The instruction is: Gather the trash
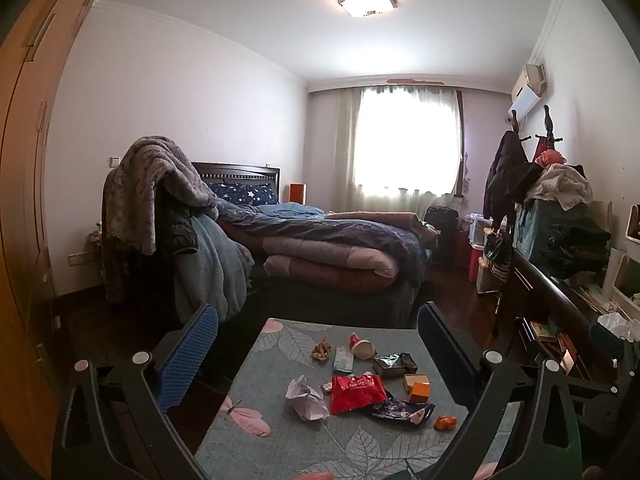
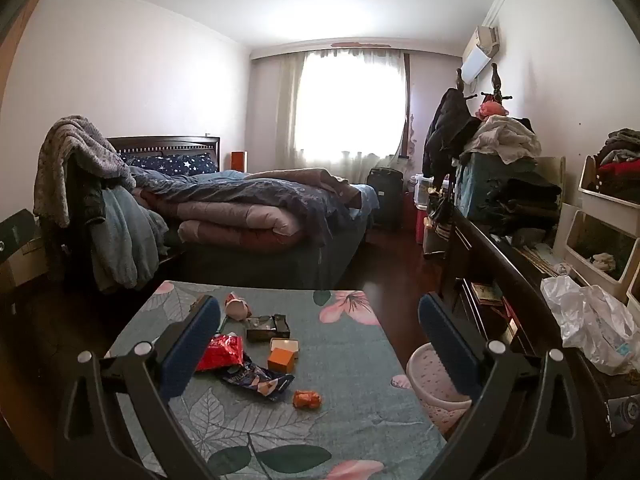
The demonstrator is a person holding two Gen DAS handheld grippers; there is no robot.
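Note:
Trash lies scattered on a table with a grey-green leaf-print cloth (image 1: 352, 448) (image 2: 352, 352). It includes a red snack bag (image 1: 355, 392) (image 2: 222, 354), a dark blue wrapper (image 1: 400, 410) (image 2: 256, 380), a crumpled white paper (image 1: 306, 398), an orange box (image 1: 420, 390) (image 2: 282, 360), a small orange wad (image 1: 445, 423) (image 2: 307, 399), a silver packet (image 1: 394, 364) (image 2: 267, 325) and a brown crumple (image 1: 322, 351). A pink perforated wastebasket (image 2: 434, 384) stands on the floor right of the table. My left gripper (image 1: 318, 344) and right gripper (image 2: 320, 328) are open, empty, above the table.
A bed (image 1: 332, 240) piled with quilts lies beyond the table. A chair draped with blankets (image 1: 152, 200) stands at its left. A dark cabinet (image 2: 500, 256) with clothes and a plastic bag (image 2: 592, 320) runs along the right. A wardrobe (image 1: 24, 160) is at the left.

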